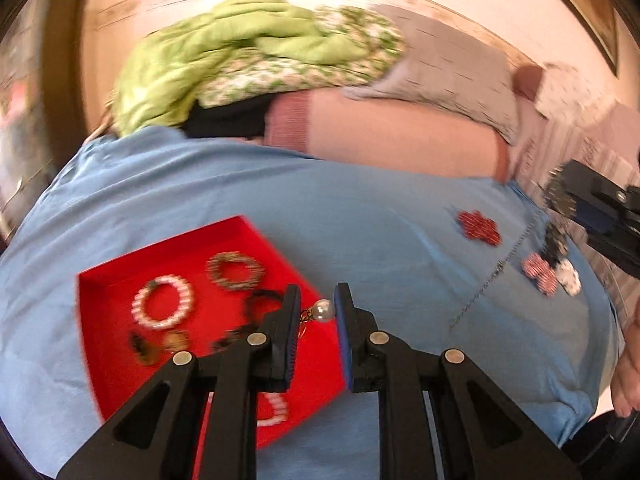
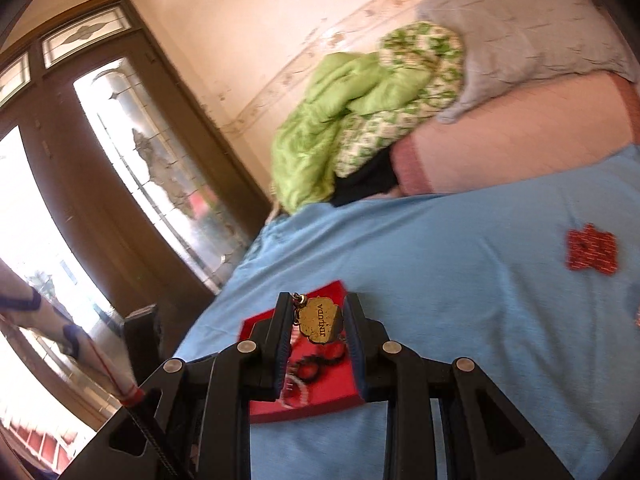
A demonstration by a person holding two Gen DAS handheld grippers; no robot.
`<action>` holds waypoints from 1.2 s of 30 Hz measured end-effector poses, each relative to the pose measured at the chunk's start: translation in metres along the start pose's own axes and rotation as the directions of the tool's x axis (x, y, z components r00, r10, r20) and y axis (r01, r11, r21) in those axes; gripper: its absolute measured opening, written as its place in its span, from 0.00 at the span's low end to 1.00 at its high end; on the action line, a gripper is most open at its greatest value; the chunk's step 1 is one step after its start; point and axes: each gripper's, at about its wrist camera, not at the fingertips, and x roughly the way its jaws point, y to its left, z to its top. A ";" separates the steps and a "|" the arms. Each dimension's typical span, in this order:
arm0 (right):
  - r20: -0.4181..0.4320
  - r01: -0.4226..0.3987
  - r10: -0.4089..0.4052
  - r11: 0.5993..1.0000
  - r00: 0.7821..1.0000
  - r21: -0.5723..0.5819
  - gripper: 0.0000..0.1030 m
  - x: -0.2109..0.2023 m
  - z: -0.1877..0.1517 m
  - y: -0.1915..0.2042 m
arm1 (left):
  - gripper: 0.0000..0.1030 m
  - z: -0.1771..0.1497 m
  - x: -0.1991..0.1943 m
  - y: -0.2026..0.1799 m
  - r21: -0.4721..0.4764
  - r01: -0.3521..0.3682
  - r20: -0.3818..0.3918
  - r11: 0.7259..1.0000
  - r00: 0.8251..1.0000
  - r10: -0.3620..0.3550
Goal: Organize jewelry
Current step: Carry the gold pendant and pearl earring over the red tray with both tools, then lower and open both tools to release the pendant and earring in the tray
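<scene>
A red tray (image 1: 120, 360) lies on the blue sheet (image 1: 320, 208) and holds several bracelets, among them a pink-and-white one (image 1: 163, 307) and a dark beaded one (image 1: 236, 271). My left gripper (image 1: 318, 312) hangs over the tray's right corner, jaws slightly apart, with a pearl earring (image 1: 323, 311) between the tips, touching the right pad. My right gripper (image 2: 318, 320) is shut on a gold tag marked JINLUDA (image 2: 321, 323) above the red tray (image 2: 332, 384). The right gripper also shows at the left wrist view's right edge (image 1: 592, 212).
Loose jewelry lies on the sheet at right: a red beaded piece (image 1: 479, 227), a thin chain (image 1: 488, 276), red-and-white and white beaded pieces (image 1: 550, 274). A green quilt (image 1: 224, 60), pillows (image 1: 400, 136) and a grey blanket lie behind. A door (image 2: 100, 152) stands at left.
</scene>
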 end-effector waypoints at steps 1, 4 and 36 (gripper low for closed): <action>-0.006 -0.009 0.009 1.000 1.000 -0.008 0.27 0.005 0.000 0.006 | 0.16 -0.001 -0.002 0.008 -0.014 -0.009 0.003 1.000 1.000 0.009; -0.027 -0.047 0.046 0.999 0.999 -0.022 0.27 0.025 -0.003 0.029 | 0.16 -0.005 -0.009 0.043 -0.079 -0.031 0.009 0.996 0.999 0.032; -0.333 0.112 -0.135 0.990 0.933 -0.087 0.27 0.171 -0.087 0.016 | 0.16 -0.058 0.044 0.098 -0.139 -0.131 -0.262 0.982 0.961 0.091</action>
